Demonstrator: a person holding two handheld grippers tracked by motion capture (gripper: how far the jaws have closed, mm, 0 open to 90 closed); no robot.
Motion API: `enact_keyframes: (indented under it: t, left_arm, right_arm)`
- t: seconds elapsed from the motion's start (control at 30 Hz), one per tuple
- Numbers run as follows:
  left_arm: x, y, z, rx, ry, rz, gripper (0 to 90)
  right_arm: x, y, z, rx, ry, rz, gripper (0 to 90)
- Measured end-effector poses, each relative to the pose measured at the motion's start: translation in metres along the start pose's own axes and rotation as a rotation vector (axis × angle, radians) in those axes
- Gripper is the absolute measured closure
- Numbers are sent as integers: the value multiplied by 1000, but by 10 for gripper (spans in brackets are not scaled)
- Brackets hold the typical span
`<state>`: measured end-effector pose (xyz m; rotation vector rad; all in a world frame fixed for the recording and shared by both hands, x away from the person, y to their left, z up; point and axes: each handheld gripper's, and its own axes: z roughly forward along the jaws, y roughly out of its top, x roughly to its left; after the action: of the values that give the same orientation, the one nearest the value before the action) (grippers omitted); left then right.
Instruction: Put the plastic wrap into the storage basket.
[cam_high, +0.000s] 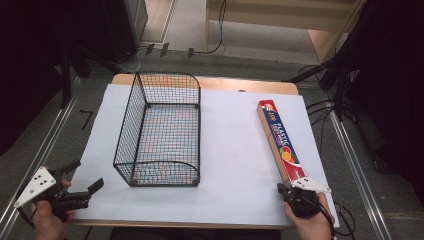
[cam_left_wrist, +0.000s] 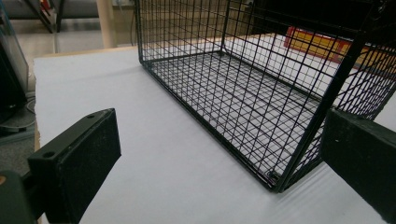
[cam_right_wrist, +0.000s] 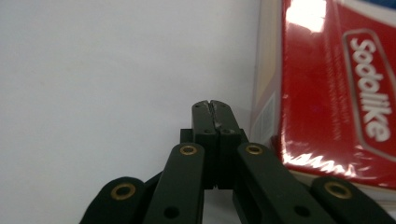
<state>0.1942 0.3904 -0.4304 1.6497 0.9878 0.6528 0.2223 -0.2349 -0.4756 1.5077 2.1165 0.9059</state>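
Hovering closed and empty beside the plastic wrap box (cam_high: 280, 141), right gripper (cam_high: 295, 192) yet to lift it toward the wire basket (cam_high: 162, 131), left gripper (cam_high: 82, 187) waiting wide open.

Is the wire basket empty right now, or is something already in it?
Empty. The wire basket shows only bare mesh floor in the high view and the left gripper view; the plastic wrap box lies outside it, on the white sheet.

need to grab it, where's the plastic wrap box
In the high view the plastic wrap box lies right of the wire basket, its near end by the right gripper.
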Motion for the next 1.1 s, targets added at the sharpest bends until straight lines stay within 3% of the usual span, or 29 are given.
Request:
enact_keyframes:
  t: [0.03, 0.07, 0.1, 0.2, 0.37, 0.4, 0.47, 0.57, 0.73, 0.83, 0.87, 0.9, 0.93, 0.97, 1.03, 1.07, 1.1]
  left_arm:
    - [0, 0, 0, 0, 0, 0, 0]
    - [0, 0, 0, -3, 0, -3, 0]
    - [1, 0, 0, -4, 0, -6, 0]
    - [1, 0, -1, -4, 0, -7, 0]
    - [1, 0, 0, -3, -1, -1, 0]
    - [1, 0, 0, -3, -1, -1, 0]
    - [1, 0, 0, -3, 0, -2, 0]
    - [1, 0, 0, -3, 1, -4, 0]
    - [0, 0, 0, 2, 1, 2, 0]
    - [0, 0, 0, 2, 2, 2, 0]
    - [1, 0, 0, 0, 4, 1, 0]
    - [1, 0, 0, 0, 4, 1, 0]
    - [1, 0, 0, -1, 5, 0, 0]
    - [1, 0, 0, 0, 7, 0, 0]
    - [0, 0, 1, 1, 6, -3, 0]
    - [0, 0, 1, 3, 6, 3, 0]
    - [-1, 1, 1, 5, 6, 4, 0]
  right_arm:
    - [0, 0, 0, 0, 0, 0, 900]
    - [-9, -3, 2, 4, 38, 52, 900]
    - [-9, -3, 2, 4, 38, 52, 900]
    - [-28, -6, -1, -10, 1, 108, 900]
    - [-42, -10, -3, -32, -17, 135, 900]
    - [-47, -11, -4, -38, -47, 140, 900]
    - [-50, -12, -5, -41, -63, 147, 900]
    - [-65, -16, -7, -56, -60, 200, 900]
    - [-71, -18, -9, -60, -71, 212, 900]
    - [-71, -15, -11, -40, -85, 196, 900]
    - [-73, -12, -14, -69, -33, 162, 804]
    - [-73, -12, -14, -69, -33, 162, 804]
    - [-71, -3, -22, -109, 24, 144, 710]
    - [-71, -3, -22, -109, 24, 144, 710]
    - [-68, 10, -29, -136, 51, 81, 594]
    - [-67, 16, -30, -125, 62, 64, 556]
    - [-66, 24, -30, -92, 37, 29, 507]
